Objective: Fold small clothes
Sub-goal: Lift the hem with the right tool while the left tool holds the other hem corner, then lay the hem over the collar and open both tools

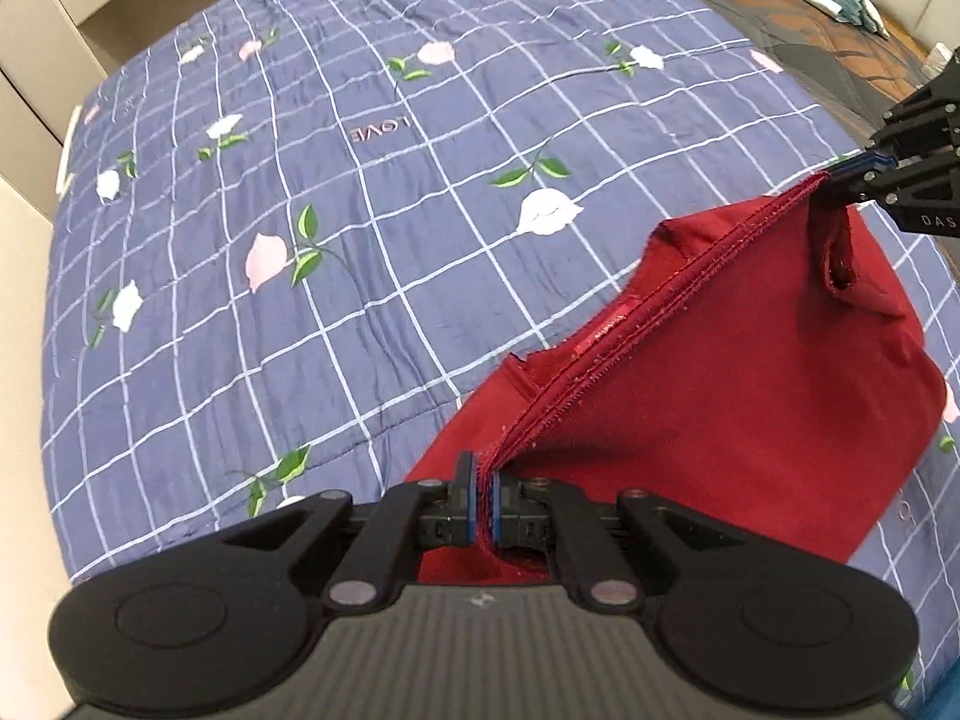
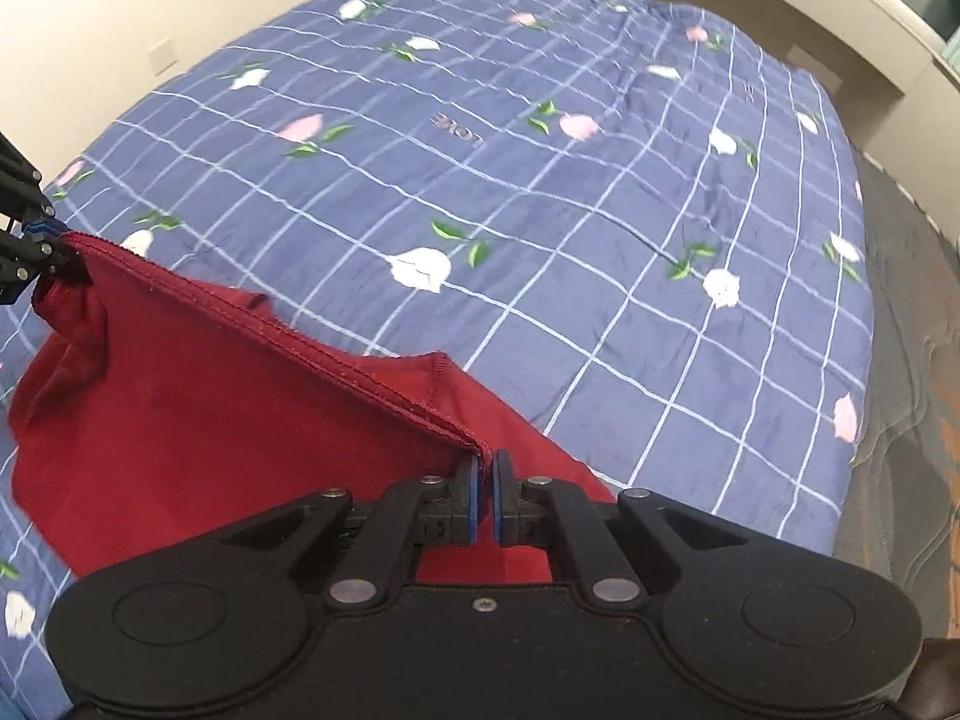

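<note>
A: Both tongs clamped tight — left gripper [image 1: 485, 480] and right gripper [image 2: 485, 468] pinch the red garment's [image 1: 720, 396] hemmed edge, stretched taut between them.

B: Below them, a blue checked floral quilt [image 1: 360, 240]; beige walls [image 2: 180, 0] beyond.

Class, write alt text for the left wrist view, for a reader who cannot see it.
The left tool is shut on one end of a dark red garment's stitched hem, while the right tool pinches the other end, stretching the hem between them. The garment hangs over a blue checked quilt printed with pink and white flowers.
</note>
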### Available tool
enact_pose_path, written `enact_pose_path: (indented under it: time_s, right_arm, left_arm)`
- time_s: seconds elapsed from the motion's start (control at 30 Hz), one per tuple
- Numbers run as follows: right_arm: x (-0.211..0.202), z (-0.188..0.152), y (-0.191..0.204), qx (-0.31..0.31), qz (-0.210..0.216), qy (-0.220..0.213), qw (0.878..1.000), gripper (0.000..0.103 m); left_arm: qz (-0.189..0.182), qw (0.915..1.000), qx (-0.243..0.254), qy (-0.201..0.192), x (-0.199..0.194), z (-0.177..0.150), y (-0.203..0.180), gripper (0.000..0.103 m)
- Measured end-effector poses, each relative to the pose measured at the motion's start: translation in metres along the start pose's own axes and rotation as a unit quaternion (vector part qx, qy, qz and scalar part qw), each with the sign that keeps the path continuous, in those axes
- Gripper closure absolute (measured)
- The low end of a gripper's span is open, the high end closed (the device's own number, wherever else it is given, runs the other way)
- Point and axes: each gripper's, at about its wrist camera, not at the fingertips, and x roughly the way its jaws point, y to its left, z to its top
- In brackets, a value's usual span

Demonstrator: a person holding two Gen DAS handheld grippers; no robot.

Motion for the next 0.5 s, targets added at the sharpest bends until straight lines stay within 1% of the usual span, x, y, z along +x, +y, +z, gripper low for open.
enact_pose_path:
  time_s: [0.27, 0.37, 0.4, 0.43, 0.47, 0.5]
  right_arm:
    - [0.035, 0.014, -0.007, 0.02, -0.01, 0.016, 1.0, 0.099]
    - [0.046, 0.016, -0.008, 0.03, -0.012, 0.024, 0.999, 0.097]
    - [0.049, 0.015, -0.008, 0.036, -0.014, 0.027, 0.999, 0.093]
    - [0.051, 0.013, -0.008, 0.042, -0.012, 0.027, 0.999, 0.086]
    - [0.052, 0.012, -0.007, 0.047, -0.01, 0.025, 0.999, 0.08]
    - [0.053, 0.009, -0.008, 0.054, -0.012, 0.022, 0.998, 0.067]
  left_arm:
    - [-0.014, 0.9995, -0.026, 0.013, 0.032, 0.012, 0.014, 0.099]
    - [-0.031, 0.9985, -0.043, 0.012, 0.039, 0.013, 0.018, 0.099]
    - [-0.036, 0.998, -0.05, 0.013, 0.04, 0.013, 0.02, 0.098]
    - [-0.039, 0.9973, -0.06, 0.015, 0.043, 0.013, 0.022, 0.094]
    - [-0.041, 0.9968, -0.067, 0.015, 0.045, 0.013, 0.024, 0.091]
    - [-0.042, 0.9963, -0.075, 0.012, 0.046, 0.013, 0.026, 0.084]
